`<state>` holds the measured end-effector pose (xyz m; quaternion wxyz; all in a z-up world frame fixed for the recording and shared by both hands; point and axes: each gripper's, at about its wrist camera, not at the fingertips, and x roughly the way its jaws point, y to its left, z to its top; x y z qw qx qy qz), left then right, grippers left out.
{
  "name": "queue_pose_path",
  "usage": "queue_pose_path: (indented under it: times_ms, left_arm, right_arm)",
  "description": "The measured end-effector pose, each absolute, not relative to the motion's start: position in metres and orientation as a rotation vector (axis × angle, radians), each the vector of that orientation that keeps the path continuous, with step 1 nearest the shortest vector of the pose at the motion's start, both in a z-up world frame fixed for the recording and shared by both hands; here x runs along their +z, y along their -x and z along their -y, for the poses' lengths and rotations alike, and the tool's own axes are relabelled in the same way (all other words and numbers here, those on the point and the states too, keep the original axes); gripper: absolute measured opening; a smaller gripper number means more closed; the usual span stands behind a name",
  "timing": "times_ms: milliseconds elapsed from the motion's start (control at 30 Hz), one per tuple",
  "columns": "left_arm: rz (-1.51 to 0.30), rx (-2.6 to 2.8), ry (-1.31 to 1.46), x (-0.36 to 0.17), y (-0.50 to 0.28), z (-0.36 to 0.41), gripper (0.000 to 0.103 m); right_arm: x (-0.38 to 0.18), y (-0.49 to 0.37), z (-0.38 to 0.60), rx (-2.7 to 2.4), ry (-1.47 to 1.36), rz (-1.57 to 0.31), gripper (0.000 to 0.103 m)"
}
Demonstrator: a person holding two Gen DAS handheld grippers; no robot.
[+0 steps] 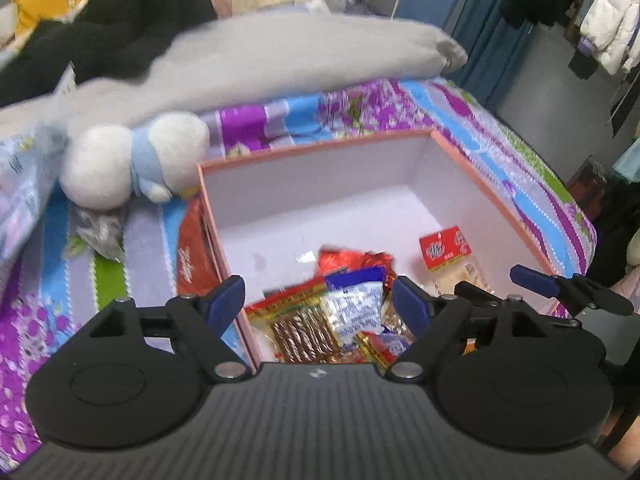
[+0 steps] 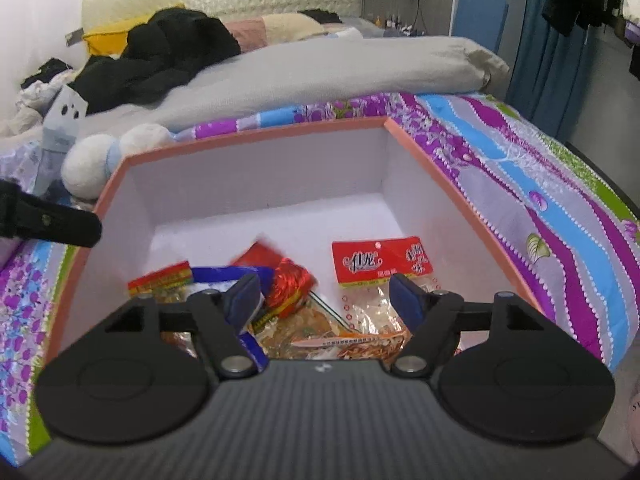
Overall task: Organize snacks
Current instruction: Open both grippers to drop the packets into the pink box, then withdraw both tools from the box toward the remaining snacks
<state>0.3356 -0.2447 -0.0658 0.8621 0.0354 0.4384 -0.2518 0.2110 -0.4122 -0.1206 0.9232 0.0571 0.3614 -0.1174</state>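
A pink-rimmed cardboard box with white inner walls (image 2: pixel 256 136) is standing open on a bed covered with a purple, blue and green patterned sheet (image 2: pixel 520 184). Inside the box, at its near end, a heap of snack packets is lying: a blue and white packet (image 1: pixel 356 304), a clear packet of brown sticks with a red and yellow top (image 1: pixel 300 320), a crumpled shiny red wrapper (image 2: pixel 286 284) and a clear packet with a red label (image 2: pixel 380 264), which is lying a little apart toward the right wall of the box.

The left gripper (image 1: pixel 318 304) is hovering over the near left part of the box, with its blue-padded fingers spread wide and nothing between them. The right gripper (image 2: pixel 324 296) is hovering over the near middle of the box, also wide and holding nothing.

Outside the box, just beside its far left corner, a white and light blue plush toy (image 1: pixel 132 164) is lying. Behind the box, a grey quilt (image 2: pixel 320 68) is stretching across the bed.
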Motion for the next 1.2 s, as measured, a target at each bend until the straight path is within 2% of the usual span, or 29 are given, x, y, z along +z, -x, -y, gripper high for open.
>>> queue_pose_path:
  times_ms: [633,1200]
  left_arm:
    - [-0.602,-0.464,-0.032,0.021,-0.26,0.143,0.084]
    - [-0.553,-0.388,0.087,0.019,-0.201,0.045,0.084]
  right_arm:
    - [-0.027,-0.171,0.347,-0.171,-0.079,-0.471,0.073]
    - [-0.02,-0.132,0.245,-0.104,0.023,-0.384,0.073]
